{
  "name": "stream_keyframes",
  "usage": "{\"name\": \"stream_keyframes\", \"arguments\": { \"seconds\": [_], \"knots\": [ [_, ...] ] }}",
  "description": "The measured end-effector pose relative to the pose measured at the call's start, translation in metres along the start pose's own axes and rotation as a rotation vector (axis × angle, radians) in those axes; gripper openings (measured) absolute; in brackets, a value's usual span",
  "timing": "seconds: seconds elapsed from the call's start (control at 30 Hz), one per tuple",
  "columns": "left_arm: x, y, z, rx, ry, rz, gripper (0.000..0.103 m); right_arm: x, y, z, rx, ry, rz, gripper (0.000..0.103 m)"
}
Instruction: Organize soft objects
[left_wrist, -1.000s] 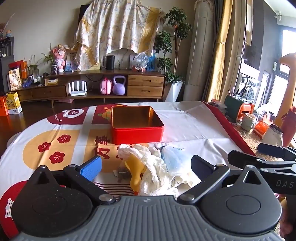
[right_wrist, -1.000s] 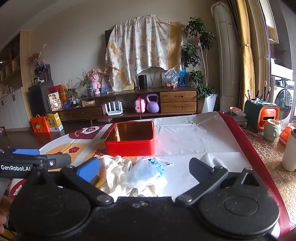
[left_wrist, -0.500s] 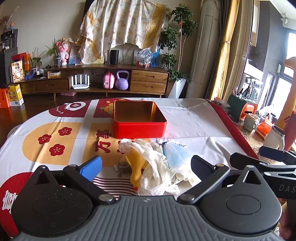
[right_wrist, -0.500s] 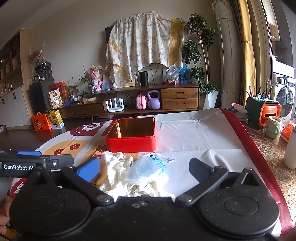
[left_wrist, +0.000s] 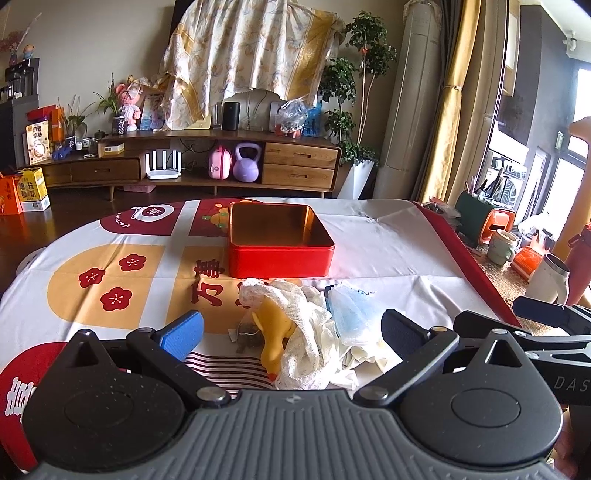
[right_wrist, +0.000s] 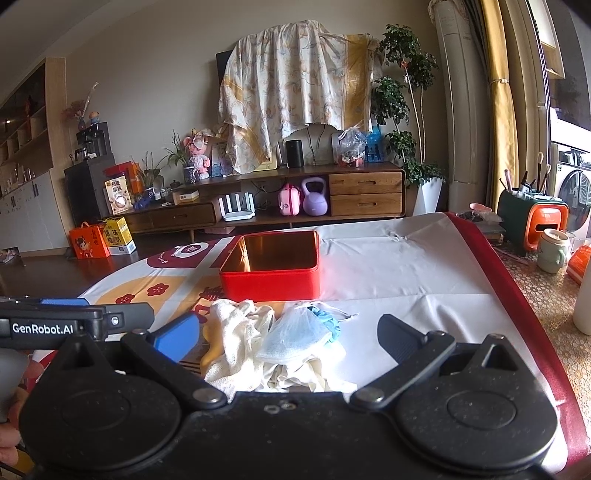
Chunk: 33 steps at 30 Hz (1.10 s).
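Note:
A heap of soft things lies on the table just before both grippers: a cream cloth (left_wrist: 295, 314) (right_wrist: 236, 332), a yellow soft toy (left_wrist: 273, 328) half under it, and pale blue face masks (left_wrist: 351, 314) (right_wrist: 295, 328). Behind the heap stands an open, empty red tin box (left_wrist: 277, 254) (right_wrist: 273, 280). My left gripper (left_wrist: 288, 332) is open, with the heap between its fingers. My right gripper (right_wrist: 288, 332) is open too, over the cloth and masks. Neither holds anything. Each gripper shows at the edge of the other's view.
The table carries a white, yellow and red patterned cloth (left_wrist: 122, 273). A small tea bag (left_wrist: 247, 332) lies left of the toy. Mugs (left_wrist: 500, 245), a white kettle (left_wrist: 546, 280) and an orange holder (right_wrist: 546, 225) stand at the right on a side surface.
Both grippers have tilted and edged slightly closer to the heap; it sits lower and larger in view. Nothing on the table has moved.

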<state>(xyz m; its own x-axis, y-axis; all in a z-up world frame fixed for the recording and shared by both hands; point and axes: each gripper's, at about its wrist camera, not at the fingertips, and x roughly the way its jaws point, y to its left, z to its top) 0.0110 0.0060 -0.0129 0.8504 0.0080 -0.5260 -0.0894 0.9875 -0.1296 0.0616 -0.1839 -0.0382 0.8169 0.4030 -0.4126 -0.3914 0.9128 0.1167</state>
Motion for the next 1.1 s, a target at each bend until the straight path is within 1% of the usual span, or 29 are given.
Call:
{"name": "stream_keyframes", "arguments": {
  "seconds": [0.7,1.1],
  "knots": [
    [-0.0008,0.0023,-0.0011,-0.004,0.007,-0.017,0.103,-0.0001,-0.0009,0.0002,-0.002,0.015,0.021,0.103],
    [0.0019,0.0046,-0.0019,-0.008,0.014,-0.017,0.103,0.0013,-0.0006,-0.0002,-0.009,0.015,0.010,0.103]
  ]
}}
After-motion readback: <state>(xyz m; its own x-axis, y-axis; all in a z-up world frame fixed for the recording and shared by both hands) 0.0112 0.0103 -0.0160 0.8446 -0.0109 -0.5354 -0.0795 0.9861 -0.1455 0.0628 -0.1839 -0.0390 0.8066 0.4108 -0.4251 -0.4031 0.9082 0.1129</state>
